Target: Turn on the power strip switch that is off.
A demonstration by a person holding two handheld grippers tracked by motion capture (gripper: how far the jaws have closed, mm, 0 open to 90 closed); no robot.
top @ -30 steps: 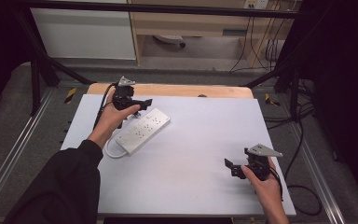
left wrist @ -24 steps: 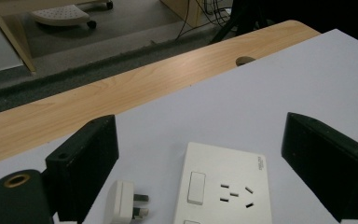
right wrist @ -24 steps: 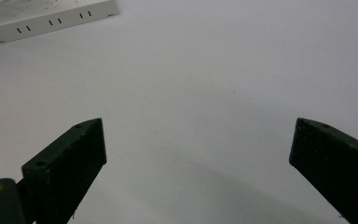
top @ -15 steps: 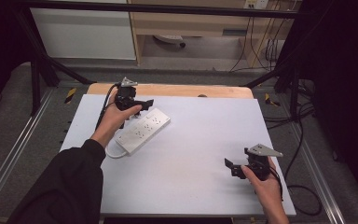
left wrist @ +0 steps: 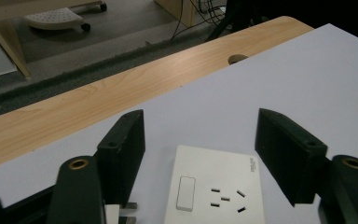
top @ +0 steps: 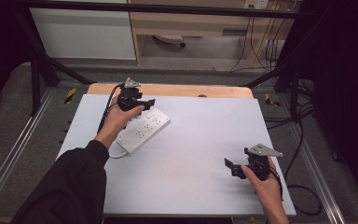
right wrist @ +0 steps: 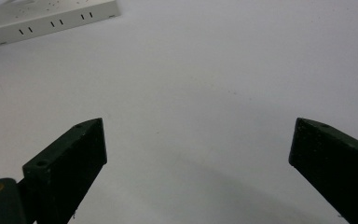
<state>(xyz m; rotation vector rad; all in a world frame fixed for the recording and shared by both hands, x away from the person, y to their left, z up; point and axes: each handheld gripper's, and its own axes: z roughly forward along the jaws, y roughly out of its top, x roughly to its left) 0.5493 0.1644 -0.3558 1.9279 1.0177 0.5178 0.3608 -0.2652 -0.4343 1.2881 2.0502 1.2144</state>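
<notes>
power strip (top: 143, 130) lies far left on the white table (top: 200, 154), ungrasped. left gripper (top: 142, 103) has just been closing around its far end, pads apart from it. right gripper (top: 233, 167) idle near right, released.

1. The left gripper (top: 142, 103) is held at the far left, its jaws pointing toward the right in the high view.
2. Its jaws have just been closing; they stand partly apart, with nothing pressed between the pads (left wrist: 126, 140).
3. The left forearm, in a dark sleeve (top: 70, 186), reaches in from the lower left.
4. The right gripper (top: 230, 166) rests near the right front, its jaws wide apart and pointing left.
5. The right hand (top: 263, 182) grasps it from behind.
</notes>
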